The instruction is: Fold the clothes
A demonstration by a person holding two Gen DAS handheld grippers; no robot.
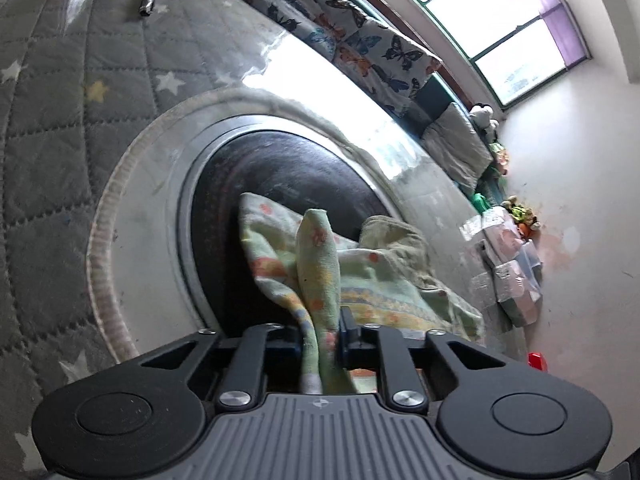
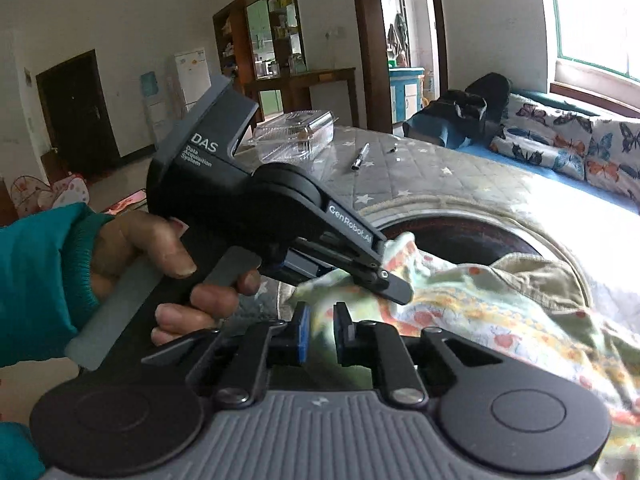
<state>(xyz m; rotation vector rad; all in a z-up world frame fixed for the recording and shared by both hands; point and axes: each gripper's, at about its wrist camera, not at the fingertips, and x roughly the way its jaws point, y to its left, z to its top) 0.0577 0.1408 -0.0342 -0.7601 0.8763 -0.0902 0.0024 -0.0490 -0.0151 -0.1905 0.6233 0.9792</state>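
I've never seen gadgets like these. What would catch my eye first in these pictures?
Probably the pale green floral cloth, bunched and pinched in the left tool over a round dark table top. In the right wrist view, a hand in a teal sleeve holds that black tool from the left, while the right tool sits slightly open at the cloth's edge. Behind lies a grey quilted star-print cover.

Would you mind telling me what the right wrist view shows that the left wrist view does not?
Only the right wrist view shows the person's hand holding the left gripper, a clear plastic box and a pen. Only the left wrist view shows stuffed toys by the window. Both show the floral garment on the round dark tabletop.
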